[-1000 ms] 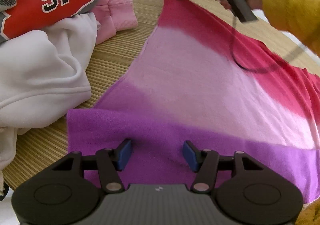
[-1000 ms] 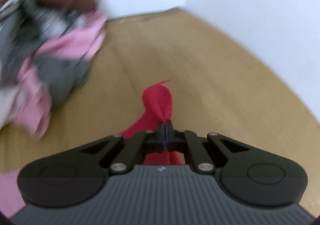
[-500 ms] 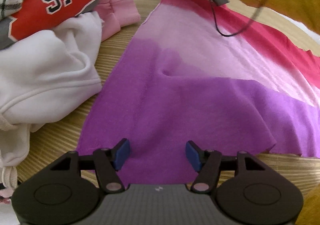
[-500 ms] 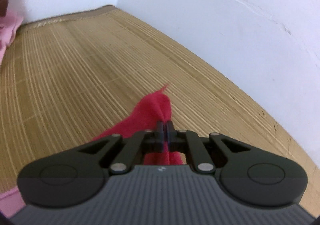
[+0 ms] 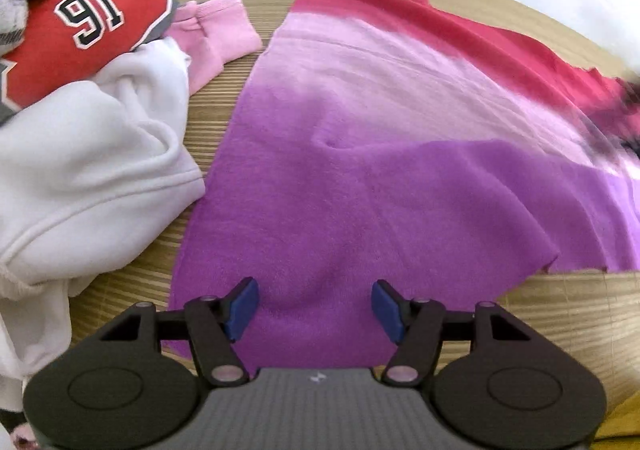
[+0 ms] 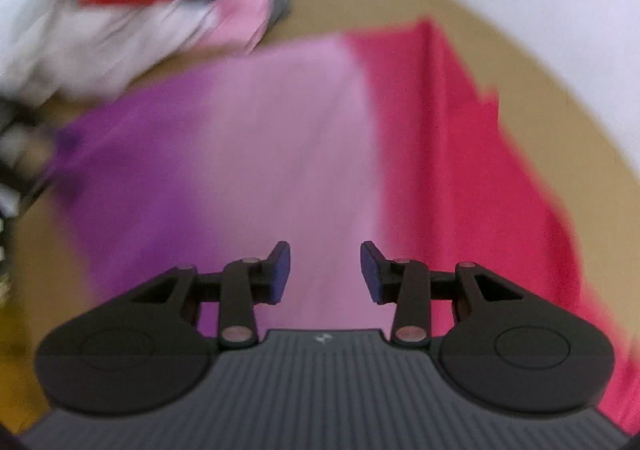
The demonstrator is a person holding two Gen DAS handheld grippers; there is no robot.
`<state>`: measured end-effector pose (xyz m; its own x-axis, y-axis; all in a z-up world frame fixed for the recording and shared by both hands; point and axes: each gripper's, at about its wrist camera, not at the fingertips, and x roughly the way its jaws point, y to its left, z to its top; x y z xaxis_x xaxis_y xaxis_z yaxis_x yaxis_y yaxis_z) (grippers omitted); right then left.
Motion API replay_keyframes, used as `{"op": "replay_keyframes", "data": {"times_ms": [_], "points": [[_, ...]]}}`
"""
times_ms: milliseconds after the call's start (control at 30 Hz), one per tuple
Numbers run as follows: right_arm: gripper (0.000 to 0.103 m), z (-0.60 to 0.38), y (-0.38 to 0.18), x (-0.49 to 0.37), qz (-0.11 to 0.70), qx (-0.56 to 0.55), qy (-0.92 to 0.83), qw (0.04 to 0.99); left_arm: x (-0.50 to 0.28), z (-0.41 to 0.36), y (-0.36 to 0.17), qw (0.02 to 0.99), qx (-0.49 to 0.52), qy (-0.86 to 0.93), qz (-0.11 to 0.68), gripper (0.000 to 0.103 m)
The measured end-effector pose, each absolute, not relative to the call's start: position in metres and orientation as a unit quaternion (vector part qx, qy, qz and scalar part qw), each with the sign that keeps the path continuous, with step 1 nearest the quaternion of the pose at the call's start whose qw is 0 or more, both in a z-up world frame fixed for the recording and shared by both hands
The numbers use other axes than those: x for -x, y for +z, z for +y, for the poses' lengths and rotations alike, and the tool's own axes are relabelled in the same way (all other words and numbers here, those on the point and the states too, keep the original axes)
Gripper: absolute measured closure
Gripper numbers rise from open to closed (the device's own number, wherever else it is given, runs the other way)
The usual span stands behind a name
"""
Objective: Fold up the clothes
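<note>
The big cloth (image 5: pixel 360 153), purple near, pale pink in the middle and red far, lies spread flat on the woven surface (image 5: pixel 560 302), just right of a pile of other clothes (image 5: pixel 92 121). It looks soft, light and floppy, so it would sag if lifted by the middle; a corner or edge looks best to pinch. The left tool (image 5: pixel 315 306) and right tool (image 6: pixel 325 270) both hang over it with fingers apart, holding nothing.
</note>
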<state>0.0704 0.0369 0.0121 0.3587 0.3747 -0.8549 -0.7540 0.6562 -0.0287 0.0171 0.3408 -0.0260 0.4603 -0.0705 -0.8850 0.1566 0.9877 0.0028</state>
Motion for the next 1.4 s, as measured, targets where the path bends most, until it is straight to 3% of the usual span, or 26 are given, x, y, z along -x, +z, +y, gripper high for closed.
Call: {"op": "replay_keyframes", "data": {"times_ms": [200,433,500,533,1000,1100,1233,1333,1400], "points": [[0.062,0.014,-0.007,0.037,0.473,0.245,0.331,0.779,-0.012,0.344,-0.026,0.853,-0.059,-0.089,0.510,0.034],[0.064,-0.011,-0.025,0.037,0.487,0.162,0.275,0.813,-0.014,0.347,-0.027,0.852,-0.073,-0.107,0.506,0.029],[0.083,-0.011,-0.027,0.030,0.489,0.143,0.267,0.818,-0.015,0.346,-0.028,0.852,-0.078,-0.110,0.506,0.028],[0.099,-0.010,-0.026,0.026,0.490,0.140,0.262,0.820,-0.016,0.346,-0.028,0.852,-0.080,-0.111,0.506,0.028],[0.099,0.011,-0.005,0.112,0.544,0.137,0.380,0.736,-0.006,0.385,-0.023,0.832,-0.127,-0.092,0.532,0.024],[0.099,0.014,-0.018,0.120,0.547,0.146,0.355,0.743,-0.003,0.387,-0.018,0.828,-0.135,-0.089,0.537,0.034],[0.093,0.008,-0.015,0.114,0.536,0.124,0.303,0.778,0.003,0.373,-0.004,0.836,-0.142,-0.116,0.518,0.034],[0.069,-0.001,-0.006,0.106,0.506,0.093,0.266,0.815,0.004,0.351,-0.003,0.839,-0.159,-0.131,0.504,0.034],[0.067,-0.006,-0.003,0.104,0.489,0.068,0.236,0.837,0.004,0.338,0.001,0.842,-0.143,-0.146,0.500,0.035]]}}
